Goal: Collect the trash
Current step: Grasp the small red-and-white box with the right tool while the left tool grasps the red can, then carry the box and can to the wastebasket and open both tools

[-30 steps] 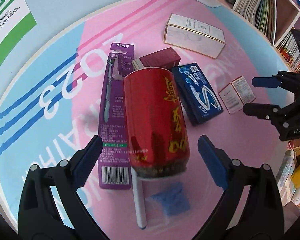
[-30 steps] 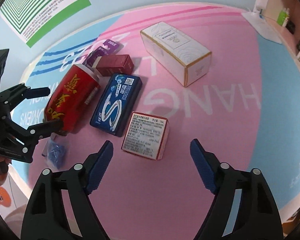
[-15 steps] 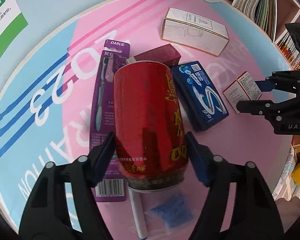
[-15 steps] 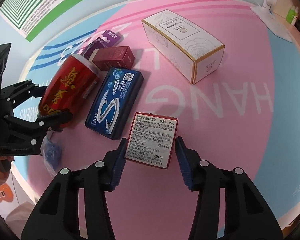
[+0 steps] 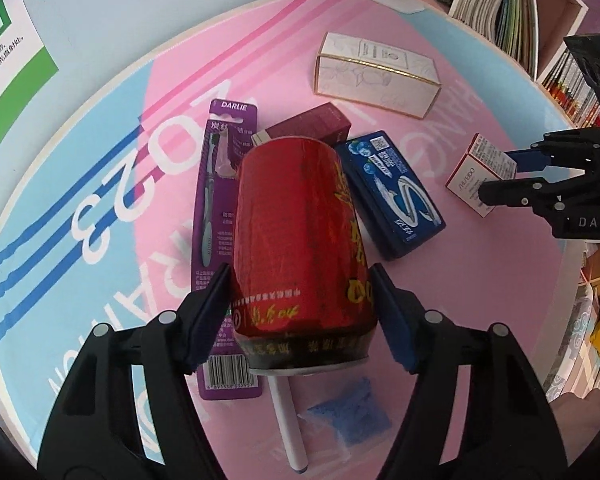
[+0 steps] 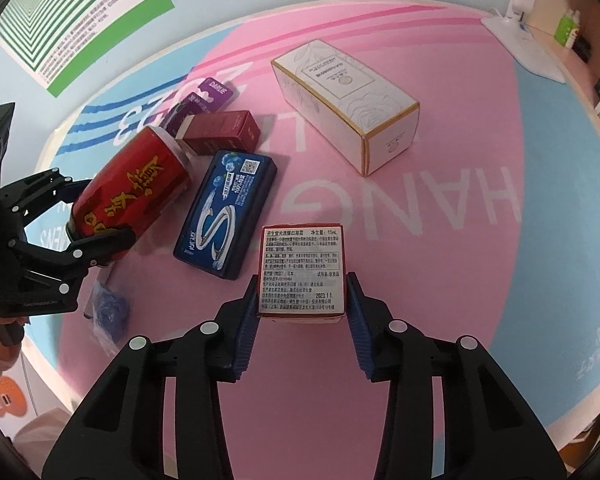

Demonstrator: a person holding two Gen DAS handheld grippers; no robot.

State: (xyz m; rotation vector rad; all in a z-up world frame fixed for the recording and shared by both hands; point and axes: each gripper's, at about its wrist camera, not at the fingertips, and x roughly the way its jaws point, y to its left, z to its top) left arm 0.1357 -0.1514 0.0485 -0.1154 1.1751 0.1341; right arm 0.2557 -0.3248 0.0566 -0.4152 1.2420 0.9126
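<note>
A red drink can (image 5: pixel 296 220) lies on the pink table mat (image 5: pixel 480 280), and my left gripper (image 5: pixel 300 276) is shut on its near end, blue pads pressed to both sides. In the right wrist view the same can (image 6: pixel 132 192) sits between the left gripper's (image 6: pixel 96 212) black fingers. My right gripper (image 6: pixel 303 284) is closing its jaws on a small red-and-white box (image 6: pixel 302 264) with printed text; both pads touch its sides. The left wrist view shows that box (image 5: pixel 480 172) held by the right gripper (image 5: pixel 498 178) at the right.
A blue gum box (image 5: pixel 392 188), a maroon box (image 5: pixel 308 126) and a purple toothbrush pack (image 5: pixel 220 184) lie around the can. A white gold-edged box (image 5: pixel 376 76) lies farther back. A white pen (image 5: pixel 288 428) and blue packet (image 5: pixel 348 420) lie near me. A bookshelf (image 5: pixel 512 12) stands behind.
Both grippers stood open around their objects a second ago. The left jaws have closed on the red can and the right jaws have closed in on the small box.
</note>
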